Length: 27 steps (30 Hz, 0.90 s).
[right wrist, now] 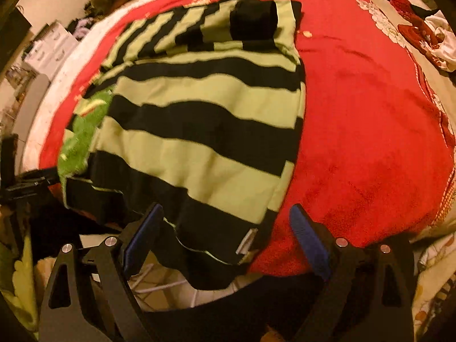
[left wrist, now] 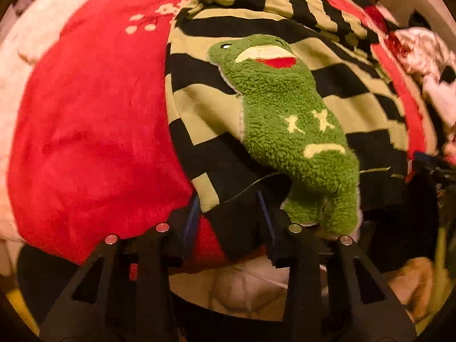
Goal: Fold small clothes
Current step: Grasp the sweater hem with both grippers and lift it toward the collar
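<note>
Striped top (right wrist: pixel 199 119) runs 12-to-6, hem at 12 of both claws: left claw (left wrist: pixel 228 216) nipping it, right claw (right wrist: pixel 225 228) agape astride it.

Striped garment (left wrist: pixel 256 91) hem between left tool (left wrist: pixel 230 213) pads

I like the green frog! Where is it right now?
The frog is sewn on the striped top, which lies on the red blanket. In the left wrist view it sits centre-right, its lower end near the left claw.
</note>
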### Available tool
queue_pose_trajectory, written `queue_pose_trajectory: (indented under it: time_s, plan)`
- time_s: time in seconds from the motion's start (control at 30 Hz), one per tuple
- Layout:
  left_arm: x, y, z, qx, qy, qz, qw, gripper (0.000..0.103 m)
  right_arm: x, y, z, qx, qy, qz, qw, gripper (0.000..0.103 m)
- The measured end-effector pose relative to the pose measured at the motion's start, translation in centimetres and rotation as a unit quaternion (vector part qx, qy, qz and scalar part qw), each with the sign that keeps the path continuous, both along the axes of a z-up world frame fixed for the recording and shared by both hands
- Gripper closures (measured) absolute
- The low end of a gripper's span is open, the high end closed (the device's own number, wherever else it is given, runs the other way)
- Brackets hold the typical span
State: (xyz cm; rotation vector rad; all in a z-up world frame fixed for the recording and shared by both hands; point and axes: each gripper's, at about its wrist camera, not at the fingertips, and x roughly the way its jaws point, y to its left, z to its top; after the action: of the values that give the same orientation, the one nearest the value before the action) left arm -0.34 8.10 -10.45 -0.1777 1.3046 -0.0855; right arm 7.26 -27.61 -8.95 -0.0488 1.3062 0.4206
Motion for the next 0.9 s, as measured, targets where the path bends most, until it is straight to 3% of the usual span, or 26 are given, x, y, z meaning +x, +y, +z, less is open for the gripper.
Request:
queue_pose_trajectory:
  time_s: [0.1, 0.2, 0.27, 0.3, 0.4, 0.43, 0.47, 0.53, 0.57, 0.7, 0.83, 0.87, 0.9]
  plan:
    - [-0.4, 1.0, 0.7, -0.001, -0.009, 0.003, 1.0, 0.093, -0.3, 0.4, -0.7, -0.007, 0.016, 0.007, 1.0, 0.013]
    - [-0.8, 3.0, 1.3, -0.015, -0.011, 0.019, 0.9996, 0.093, -0.6, 0.5, -1.3, -0.02, 0.027, 0.015, 0.999, 0.014]
    - [-1.2, 3.8, 0.3, -0.004, 0.008, 0.026, 0.9996, 0.093, -0.8, 0.4, -1.4, -0.023, 0.033, 0.014, 0.999, 0.014]
    - [-1.3, 4.1, 0.0, -0.017, 0.012, 0.033, 0.9992, 0.093, -0.9, 0.3, -1.6, -0.024, 0.039, 0.013, 0.999, 0.013]
    - [-1.2, 3.9, 0.6, -0.028, -0.006, 0.036, 0.999, 0.088, -1.0, 0.4, -2.4, -0.031, 0.057, 0.014, 0.998, 0.014]
    - [-1.1, 3.6, 0.9, -0.03, -0.013, 0.032, 0.999, 0.077, -1.1, 0.5, -2.7, -0.035, 0.06, 0.016, 0.997, 0.014]
    - [-1.0, 3.1, 1.4, -0.034, -0.023, 0.026, 0.9988, 0.057, -1.3, 0.9, -2.8, -0.037, 0.062, 0.018, 0.997, 0.014]
    - [-0.5, 2.5, 1.5, -0.029, -0.028, 0.017, 0.999, 0.047, -1.4, 1.1, -3.3, -0.039, 0.069, 0.02, 0.997, 0.019]
    - [-0.4, 2.2, 1.3, -0.023, -0.025, 0.012, 0.9993, 0.047, -1.4, 1.1, -3.4, -0.037, 0.072, 0.02, 0.997, 0.029]
    - [0.0, 2.1, -0.1, -0.034, -0.003, 0.02, 0.9992, 0.048, -1.8, 1.0, -2.7, -0.007, 0.057, 0.029, 0.998, 0.086]
    - [0.1, 2.1, -0.9, -0.058, 0.012, 0.019, 0.998, 0.066, -1.6, -0.5, -1.3, 0.034, 0.045, 0.008, 0.998, 0.09]
    - [0.2, 2.0, -1.0, -0.053, 0.012, 0.017, 0.9984, 0.067, -1.5, -0.8, -1.4, 0.04, 0.049, 0.001, 0.998, 0.09]
    - [0.3, 1.9, -0.9, -0.051, 0.012, 0.015, 0.9985, 0.067, -1.3, -1.3, -1.7, 0.041, 0.061, -0.011, 0.997, 0.081]
